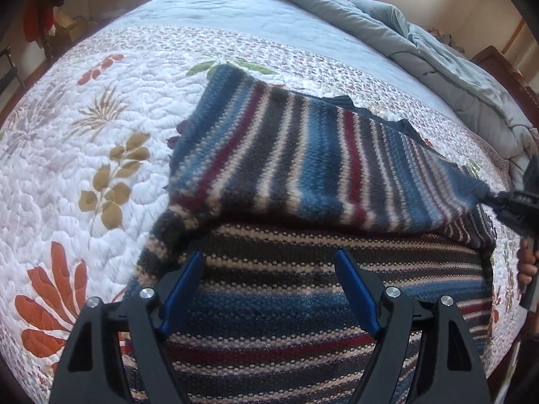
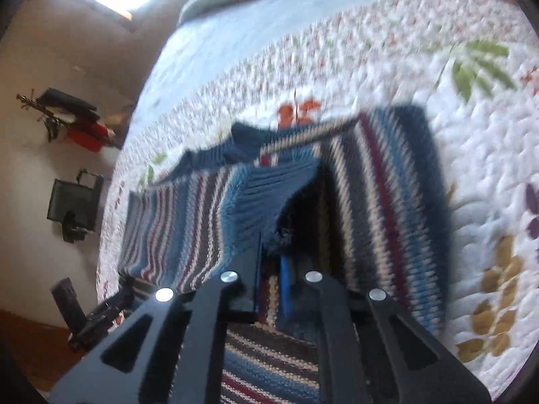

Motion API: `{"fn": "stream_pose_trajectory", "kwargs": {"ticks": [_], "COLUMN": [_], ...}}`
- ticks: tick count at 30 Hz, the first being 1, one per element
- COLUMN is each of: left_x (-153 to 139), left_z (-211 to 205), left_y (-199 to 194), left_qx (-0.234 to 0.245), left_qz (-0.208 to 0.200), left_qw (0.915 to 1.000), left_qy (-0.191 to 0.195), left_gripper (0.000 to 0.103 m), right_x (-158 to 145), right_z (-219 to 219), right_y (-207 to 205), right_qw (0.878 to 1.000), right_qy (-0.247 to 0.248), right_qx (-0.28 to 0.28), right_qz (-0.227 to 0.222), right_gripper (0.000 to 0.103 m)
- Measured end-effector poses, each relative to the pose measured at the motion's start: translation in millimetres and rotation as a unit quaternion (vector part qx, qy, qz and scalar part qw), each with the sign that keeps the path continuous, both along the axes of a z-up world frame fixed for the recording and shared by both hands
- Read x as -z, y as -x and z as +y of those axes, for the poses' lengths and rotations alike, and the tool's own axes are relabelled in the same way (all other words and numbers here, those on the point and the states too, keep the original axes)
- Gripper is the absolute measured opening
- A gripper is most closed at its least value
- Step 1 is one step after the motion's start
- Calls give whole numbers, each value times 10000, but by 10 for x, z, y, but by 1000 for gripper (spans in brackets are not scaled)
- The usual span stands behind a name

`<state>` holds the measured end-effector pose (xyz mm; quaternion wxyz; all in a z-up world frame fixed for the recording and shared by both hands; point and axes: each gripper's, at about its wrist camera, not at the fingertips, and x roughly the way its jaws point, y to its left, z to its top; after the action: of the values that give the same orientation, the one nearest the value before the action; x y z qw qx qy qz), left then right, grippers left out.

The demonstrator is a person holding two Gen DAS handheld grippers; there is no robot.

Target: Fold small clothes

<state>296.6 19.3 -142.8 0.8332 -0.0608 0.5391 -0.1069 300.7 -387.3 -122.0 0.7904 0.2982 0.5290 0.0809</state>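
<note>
A striped knit sweater (image 1: 286,155) in blue, dark red, cream and grey lies on a floral quilted bed (image 1: 67,155). Its far half is lifted and folding over the near half. My left gripper (image 1: 269,262) is open and empty, hovering just above the sweater's near part. My right gripper (image 2: 271,262) is shut on a blue ribbed edge of the sweater (image 2: 262,198) and holds it raised. It also shows at the right edge of the left wrist view (image 1: 498,200), pinching the sweater's corner. The right wrist view is motion-blurred.
A rumpled grey-blue duvet (image 1: 421,43) lies along the bed's far side. Beyond the bed's edge are a wall with hanging dark items (image 2: 74,202) and a wooden floor (image 2: 33,343). The person's hand (image 1: 527,266) shows at the right edge.
</note>
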Motion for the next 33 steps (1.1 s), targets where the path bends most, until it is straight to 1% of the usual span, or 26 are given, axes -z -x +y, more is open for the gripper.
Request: {"fn": "stream_pose_trajectory", "kwargs": {"ticks": [2, 4, 6, 7, 8, 9, 12, 13, 15, 16, 17, 18, 19, 21, 22, 27, 29, 30, 32, 33], "left_x": [21, 60, 82, 84, 79, 67, 11, -18, -46, -47, -56, -62, -74, -92, -72, 97, 167, 197, 235, 241], "left_z": [-20, -37, -52, -64, -68, -64, -1, 52, 116, 145, 149, 161, 181, 210, 210, 112, 110, 123, 154, 199], "left_y": [-5, -20, -23, -20, -15, -11, -2, 11, 34, 60, 69, 97, 120, 123, 108, -81, -175, -233, -312, -350], "left_qx": [19, 22, 3, 4, 10, 13, 5, 23, 82, 70, 29, -2, 28, 78, 97, 148, 79, 73, 26, -64], "left_qz": [35, 113, 128, 112, 104, 99, 54, -6, -87, -142, -192, -297, -354, -387, -358, -335, -259, -219, -117, -48], "left_qw": [10000, 9999, 9999, 9998, 9998, 9997, 9992, 9986, 9976, 9952, 9924, 9868, 9857, 9868, 9864, 9793, 9809, 9835, 9876, 9914], "left_qy": [-45, -36, -69, -149, -193, -218, -395, -528, -682, -964, -1218, -1589, -1644, -1573, -1602, -1989, -1925, -1793, -1563, -1309], "left_gripper": [81, 81, 81, 81, 81, 81, 81, 81, 81, 81, 81, 81, 81, 81, 81, 81, 80, 80, 72, 63], "right_x": [-52, 10, 115, 188, 238, 249, 172, 118, 33, -18, -46, -57, -71, -68, -61, -46, -56, -62, -63, -56], "right_z": [-75, -97, -113, -97, -92, -60, 34, 74, 87, 108, 110, 79, 86, 91, 107, 146, 174, 182, 185, 184], "right_y": [9, 2, -1, 1, 46, 76, 207, 272, 403, 491, 562, 645, 736, 849, 908, 1012, 1032, 1035, 1039, 1038], "right_qw": [9997, 9987, 9987, 9984, 9979, 9974, 9954, 9939, 9916, 9906, 9908, 9912, 9918, 9918, 9915, 9923, 9922, 9922, 9926, 9931], "right_qy": [228, 494, 464, 489, 560, 646, 917, 1052, 1232, 1291, 1274, 1240, 1185, 1174, 1199, 1098, 1105, 1111, 1081, 1050], "right_qx": [85, 108, 106, 34, -33, -76, -236, -317, -405, -440, -446, -447, -454, -487, -501, -564, -570, -569, -548, -525], "right_qz": [-99, 32, 165, 270, 326, 303, 146, 82, -7, -65, -100, -125, -138, -137, -110, -14, -39, -49, -51, -39], "right_gripper": [8, 8, 10, 15, 16, 18, 34, 36, 37, 37, 38, 39, 39, 40, 41, 42, 45, 48, 48, 48]}}
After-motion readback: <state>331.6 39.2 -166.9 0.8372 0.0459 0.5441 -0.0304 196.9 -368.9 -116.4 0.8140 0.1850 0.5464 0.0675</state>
